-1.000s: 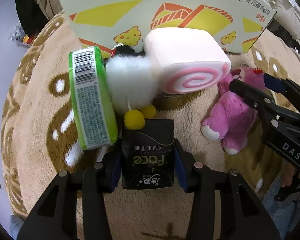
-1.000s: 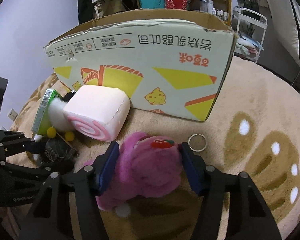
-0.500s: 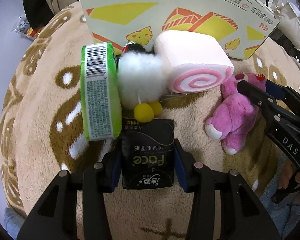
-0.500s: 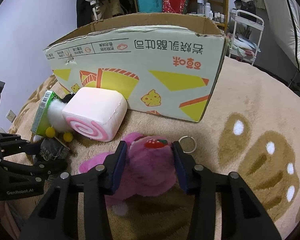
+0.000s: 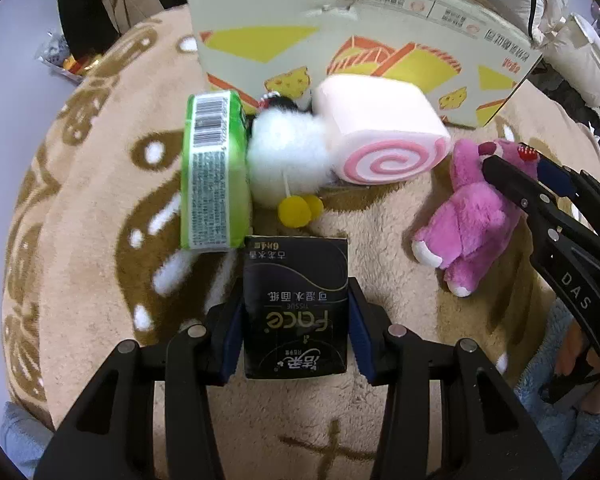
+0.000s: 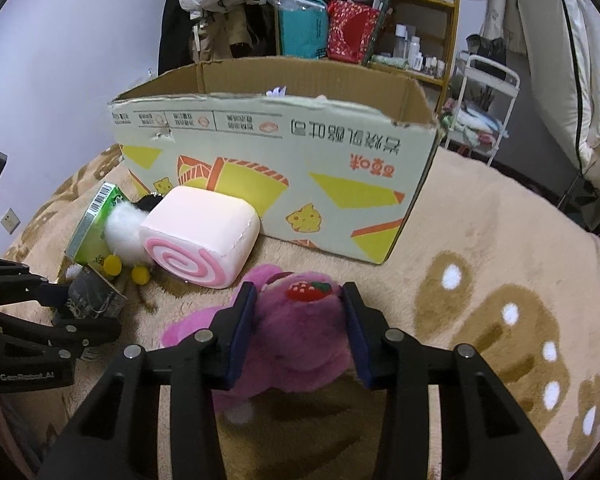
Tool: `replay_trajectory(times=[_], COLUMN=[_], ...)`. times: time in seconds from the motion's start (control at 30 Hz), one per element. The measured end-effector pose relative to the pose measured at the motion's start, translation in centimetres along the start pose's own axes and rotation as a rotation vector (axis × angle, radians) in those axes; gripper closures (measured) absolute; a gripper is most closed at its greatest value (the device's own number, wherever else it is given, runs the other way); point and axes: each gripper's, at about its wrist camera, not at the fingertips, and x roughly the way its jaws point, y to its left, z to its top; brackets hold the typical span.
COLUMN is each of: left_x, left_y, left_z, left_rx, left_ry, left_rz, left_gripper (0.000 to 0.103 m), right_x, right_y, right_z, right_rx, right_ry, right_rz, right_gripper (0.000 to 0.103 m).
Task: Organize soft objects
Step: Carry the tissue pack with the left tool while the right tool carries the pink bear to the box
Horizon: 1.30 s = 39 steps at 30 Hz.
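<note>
Black tissue pack (image 5: 296,304) pinched in left gripper (image 5: 296,320), just in front of green pack (image 5: 214,172) on beige blanket (image 6: 480,240). Right gripper (image 6: 298,332), jaws just closing, squeezes pink plush (image 6: 296,328) near cardboard box (image 6: 280,168).

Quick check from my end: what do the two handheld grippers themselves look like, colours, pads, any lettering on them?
Both are black plastic two-finger tools with silver round pins along the finger links and dark blue pads on the inner faces. The left gripper shows white "GenRobot.AI" lettering on its side in the right wrist view; the right gripper carries white "DAS" lettering in the left wrist view. No cables show.
</note>
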Motion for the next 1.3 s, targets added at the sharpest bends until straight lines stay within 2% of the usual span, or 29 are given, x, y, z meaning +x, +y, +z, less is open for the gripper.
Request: replay_trajectory(times=[0.07, 0.23, 0.4, 0.53, 0.73, 0.97, 1.07, 1.3], left_x=[-0.9, -2.9, -5.2, -7.7, -11.5, -15.5, -16.8, -18.2], left_y=[-0.1, 0.4, -0.1, -0.1, 0.8, 1.5, 1.3, 1.1], left_z=[-0.2, -0.9, -1.5, -1.9, -1.6, -0.9, -0.4, 1.6], left_rx=[0.003, -0.012, -0.019, -0.017, -0.032, -0.025, -0.009, -0.005], left_ry=[-0.032, -0.079, -0.154, -0.258, -0.453, -0.655, -0.713, -0.778], left_rz=[0.039, 0.052, 0.074, 0.105, 0.089, 0.125, 0.145, 0.155], left_gripper=[0.058, 0.058, 0.058, 0.058, 0.058, 0.058, 0.058, 0.058], right_x=[-0.5, -2.3, -4.9, -7.0, -10.0, -13.3, -14.1, -15.2], right_y=[0.1, 0.0, -0.1, 0.0, -0.5, -1.4, -1.8, -2.3], right_z=[0.0, 0.2, 0.6, 0.9, 1.6, 3.1, 4.1, 6.6], right_rx=[-0.001, 0.005, 0.010, 0.009, 0.011, 0.025, 0.030, 0.027], right_ry=[-0.012, -0.059, -0.141, -0.198, -0.287, -0.387, -0.425, -0.485], right_rz=[-0.013, -0.047, -0.084, -0.104, -0.127, -0.149, -0.156, -0.164], right_gripper=[0.058, 0.058, 0.058, 0.058, 0.058, 0.058, 0.058, 0.058])
